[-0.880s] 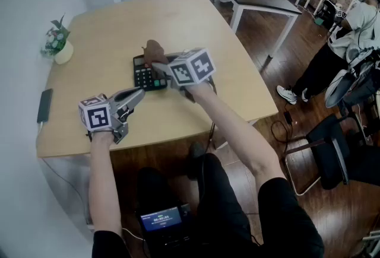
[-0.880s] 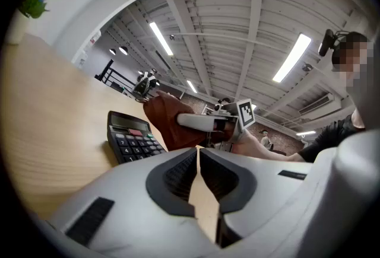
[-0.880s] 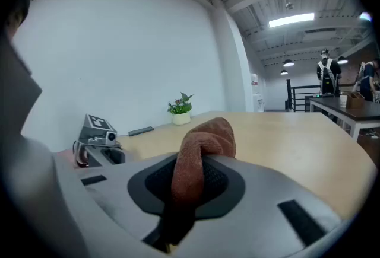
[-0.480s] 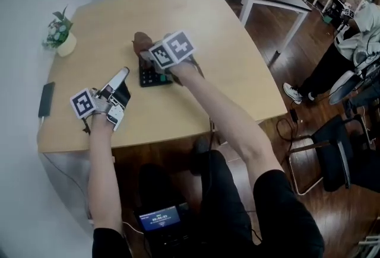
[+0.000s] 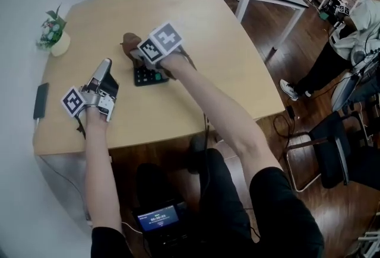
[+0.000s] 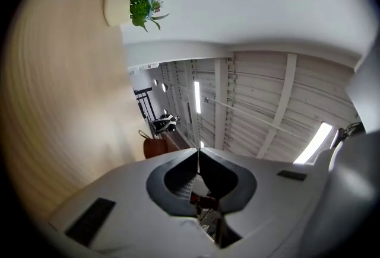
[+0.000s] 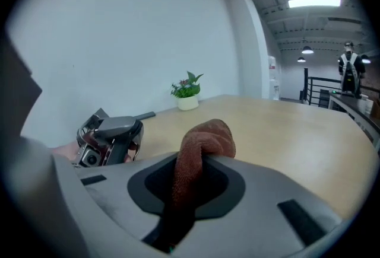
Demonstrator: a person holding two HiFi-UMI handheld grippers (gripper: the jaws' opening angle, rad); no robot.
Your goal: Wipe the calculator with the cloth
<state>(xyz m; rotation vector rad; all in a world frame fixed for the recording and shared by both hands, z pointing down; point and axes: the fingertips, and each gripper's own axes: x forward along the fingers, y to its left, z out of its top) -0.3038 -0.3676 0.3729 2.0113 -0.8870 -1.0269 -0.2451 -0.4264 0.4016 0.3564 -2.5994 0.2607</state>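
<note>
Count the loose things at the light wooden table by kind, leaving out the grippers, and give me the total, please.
Calculator: 1
Brown cloth: 1
Potted plant: 1
Dark flat device, probably a phone: 1
Total: 4

We see the far half of the desk (image 5: 178, 8) bare, and its right side too: a claw could pass there. At the left edge stand a potted plant (image 5: 52, 37) and a dark phone (image 5: 40, 101). Mid-desk, the calculator (image 5: 144, 77) and the right claw (image 5: 138, 54) gripping a brown cloth (image 5: 128, 42) block the way; the left claw (image 5: 104, 67) hangs just left of them.
</note>
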